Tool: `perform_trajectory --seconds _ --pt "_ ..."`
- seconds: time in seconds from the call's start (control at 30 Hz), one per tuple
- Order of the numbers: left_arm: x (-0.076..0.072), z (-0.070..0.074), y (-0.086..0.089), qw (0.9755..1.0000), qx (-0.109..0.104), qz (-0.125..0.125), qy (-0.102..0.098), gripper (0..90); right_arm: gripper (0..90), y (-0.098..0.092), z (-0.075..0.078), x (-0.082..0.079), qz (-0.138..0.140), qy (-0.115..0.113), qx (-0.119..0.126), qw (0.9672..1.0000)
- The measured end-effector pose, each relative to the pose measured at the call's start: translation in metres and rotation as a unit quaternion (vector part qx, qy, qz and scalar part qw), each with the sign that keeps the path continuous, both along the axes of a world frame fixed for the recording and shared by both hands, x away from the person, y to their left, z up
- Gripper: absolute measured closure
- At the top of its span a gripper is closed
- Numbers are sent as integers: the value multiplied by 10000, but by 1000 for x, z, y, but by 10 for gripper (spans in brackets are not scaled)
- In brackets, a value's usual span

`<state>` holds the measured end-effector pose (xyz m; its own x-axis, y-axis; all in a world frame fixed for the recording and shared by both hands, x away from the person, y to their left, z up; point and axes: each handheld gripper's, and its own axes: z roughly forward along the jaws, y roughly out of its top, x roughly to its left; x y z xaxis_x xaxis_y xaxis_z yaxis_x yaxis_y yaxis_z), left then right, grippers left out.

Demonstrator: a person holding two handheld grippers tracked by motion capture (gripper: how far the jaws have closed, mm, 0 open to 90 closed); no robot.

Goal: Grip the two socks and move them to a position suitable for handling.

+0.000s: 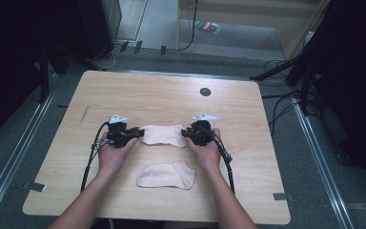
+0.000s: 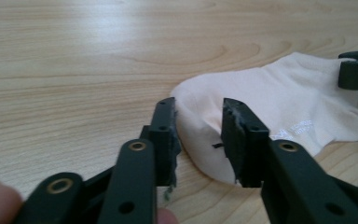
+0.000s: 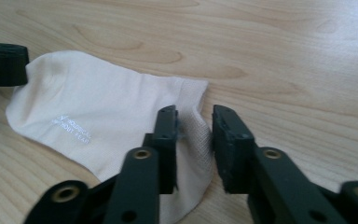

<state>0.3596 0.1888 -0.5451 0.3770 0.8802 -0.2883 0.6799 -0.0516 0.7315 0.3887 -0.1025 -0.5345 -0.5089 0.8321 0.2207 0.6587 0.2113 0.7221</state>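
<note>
Lying flat mid-tabletop [image 1: 124, 90], the far sock [image 1: 163, 135] looks light, soft, limp; best pinched at its ends. Pale peach, small white print on its side. Left gripper [image 2: 198, 140] fingers stand apart around the toe, right gripper [image 3: 193, 147] fingers apart at the cuff, neither pressing. Second sock [image 1: 167, 175] nearer the front edge.

Soft matt knit sock [image 2: 279, 98] on smooth, light wood-grain table [image 2: 74, 70]

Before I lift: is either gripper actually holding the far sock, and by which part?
Neither grips it. The left gripper straddles the far sock at its toe end, the right gripper at its cuff; both jaw pairs stand open, pads not pressing.
</note>
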Motion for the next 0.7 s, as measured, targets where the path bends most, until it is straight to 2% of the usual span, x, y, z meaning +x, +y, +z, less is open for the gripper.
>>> perform_trajectory --seconds 0.03,0.07,0.1,0.17,0.23,0.27,0.3,0.37,0.47,0.5,0.53,0.57,0.67,0.7 --pt "0 1 -3 9999 109 17 -26 722 793 0 0 -1 5 43 17 10000" --pt "0 1 -3 9999 109 17 -26 770 793 0 0 -1 5 43 17 10000" --pt "-1 2 -3 9995 319 8 -18 828 830 0 1 -2 22 45 37 10000" --pt "-2 1 -2 9995 322 -64 35 886 843 -2 2 -5 -21 59 133 9999" --pt "-6 2 0 9987 491 -136 -77 898 850 -5 2 -7 -94 73 127 9998" --pt "-6 2 0 9987 491 -136 -77 900 850 -5 2 -7 -94 73 127 9998" --pt "-10 4 4 9986 449 -166 -218 900 858 -10 2 -9 -171 76 85 9998" --pt "-14 6 9 9984 459 -108 -310 900 863 -16 1 -10 -222 91 90 9997" --pt "-17 8 15 9983 459 -76 -345 900 869 -22 0 -12 -272 129 188 9994" --pt "-21 9 18 9974 583 -10 -425 900 875 -27 0 -13 -363 150 187 9991" --pt "-21 9 18 9974 583 -10 -425 900 875 -27 0 -13 -363 150 187 9991" --pt "-24 9 22 9959 727 116 -527 900 878 -31 0 -14 -440 184 242 9986" --pt "-25 6 25 9965 694 166 -425 900 880 -33 -1 -14 -559 274 224 9978" --pt "-27 5 21 9953 808 204 -497 900 881 -33 -4 -14 -650 333 152 9972"
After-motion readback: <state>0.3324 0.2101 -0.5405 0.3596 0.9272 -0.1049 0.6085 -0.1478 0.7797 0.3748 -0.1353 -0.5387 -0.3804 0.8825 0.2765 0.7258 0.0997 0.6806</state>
